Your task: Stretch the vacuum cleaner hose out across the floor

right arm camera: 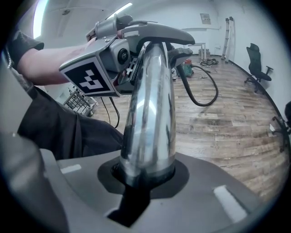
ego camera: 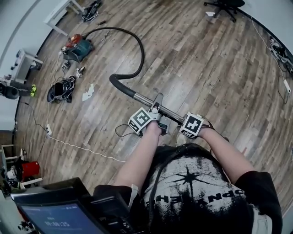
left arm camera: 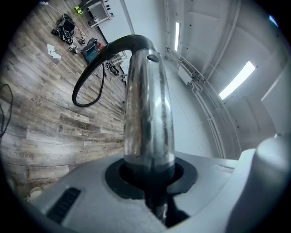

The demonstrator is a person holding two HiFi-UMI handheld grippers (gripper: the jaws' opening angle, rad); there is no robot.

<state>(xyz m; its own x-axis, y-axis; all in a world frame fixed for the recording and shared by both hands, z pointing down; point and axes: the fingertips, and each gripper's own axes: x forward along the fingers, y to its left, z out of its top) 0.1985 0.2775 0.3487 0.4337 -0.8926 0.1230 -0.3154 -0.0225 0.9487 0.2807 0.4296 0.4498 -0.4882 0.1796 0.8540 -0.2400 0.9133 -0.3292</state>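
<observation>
The teal and red vacuum cleaner (ego camera: 78,48) sits on the wood floor at the far left. Its black hose (ego camera: 139,50) leaves the body, loops round and bends into a chrome wand (ego camera: 146,100), which is held off the floor in front of me. My left gripper (ego camera: 155,107) is shut on the wand, with the right gripper (ego camera: 184,124) shut on it a little nearer the wand's end. In the left gripper view the wand (left arm camera: 148,113) runs out from between the jaws toward the hose (left arm camera: 88,86). The right gripper view shows the wand (right arm camera: 150,118) and the left gripper (right arm camera: 136,59) clamped further along.
Bags and cable bundles (ego camera: 59,89) and a paper scrap (ego camera: 88,93) lie left of the hose. A white cable (ego camera: 82,147) crosses the floor at near left. An office chair (ego camera: 224,5) stands far right, with cables (ego camera: 279,50) by the right wall. A screen (ego camera: 59,215) hangs at my chest.
</observation>
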